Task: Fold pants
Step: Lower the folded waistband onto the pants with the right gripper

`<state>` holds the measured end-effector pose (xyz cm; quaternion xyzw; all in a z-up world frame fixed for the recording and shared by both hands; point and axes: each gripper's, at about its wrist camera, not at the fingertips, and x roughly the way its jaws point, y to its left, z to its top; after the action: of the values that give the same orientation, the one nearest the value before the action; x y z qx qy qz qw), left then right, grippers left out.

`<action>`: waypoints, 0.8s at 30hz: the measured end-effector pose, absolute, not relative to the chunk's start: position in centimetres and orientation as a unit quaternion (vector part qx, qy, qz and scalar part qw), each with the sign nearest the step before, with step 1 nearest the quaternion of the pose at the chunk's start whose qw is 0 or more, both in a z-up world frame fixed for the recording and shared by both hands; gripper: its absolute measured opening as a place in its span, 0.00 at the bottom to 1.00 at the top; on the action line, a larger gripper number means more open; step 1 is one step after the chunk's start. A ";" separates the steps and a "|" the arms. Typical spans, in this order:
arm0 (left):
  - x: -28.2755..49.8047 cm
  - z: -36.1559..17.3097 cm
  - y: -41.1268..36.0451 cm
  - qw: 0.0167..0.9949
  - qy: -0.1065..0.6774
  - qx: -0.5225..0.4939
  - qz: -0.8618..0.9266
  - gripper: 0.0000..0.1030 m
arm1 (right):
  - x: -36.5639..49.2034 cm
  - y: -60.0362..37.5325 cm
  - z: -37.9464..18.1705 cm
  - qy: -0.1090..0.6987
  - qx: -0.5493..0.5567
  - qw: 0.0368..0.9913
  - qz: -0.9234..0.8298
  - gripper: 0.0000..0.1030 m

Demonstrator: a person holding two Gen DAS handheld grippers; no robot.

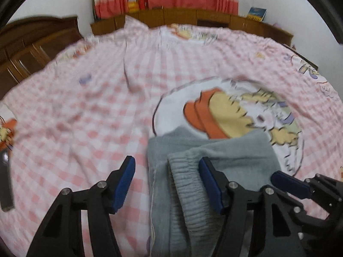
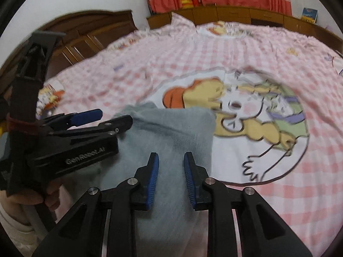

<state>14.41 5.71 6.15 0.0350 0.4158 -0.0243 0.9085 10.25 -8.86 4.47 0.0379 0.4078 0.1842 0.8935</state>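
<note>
1. The grey pants lie folded on the near part of the bed, over its cartoon print.
2. Left tool: jaws apart astride the waistband, gripping nothing.
3. Right tool: jaws narrowly apart, empty.
4. Square the edges before pressing flat; the tools crowd each other.

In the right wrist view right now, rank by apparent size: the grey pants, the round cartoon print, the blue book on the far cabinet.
1. Round cartoon print
2. Grey pants, though nearness inflates them
3. Blue book, far off and tiny
</note>
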 end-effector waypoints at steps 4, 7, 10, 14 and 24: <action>14.4 4.8 6.9 0.906 0.422 0.004 -0.034 0.68 | 10.2 -9.0 3.8 0.409 0.045 0.892 0.185 0.25; 13.6 6.0 8.2 0.901 0.430 -0.036 -0.043 0.68 | 9.6 -9.8 4.9 0.406 0.058 0.892 0.190 0.25; 11.3 8.2 9.0 0.908 0.412 -0.057 -0.045 0.67 | 8.5 -10.2 5.8 0.398 0.061 0.895 0.191 0.25; 7.3 10.7 8.7 0.916 0.384 -0.075 -0.092 0.67 | 6.9 -10.7 6.7 0.397 0.061 0.894 0.198 0.25; 5.6 6.9 6.7 0.885 0.450 -0.065 -0.103 0.27 | 4.7 -10.1 6.0 0.416 0.052 0.883 0.209 0.25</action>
<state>5.65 6.72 6.89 -0.0646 0.4504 -0.1026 0.8846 4.73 -10.13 5.97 0.0518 0.4165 0.2086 0.8834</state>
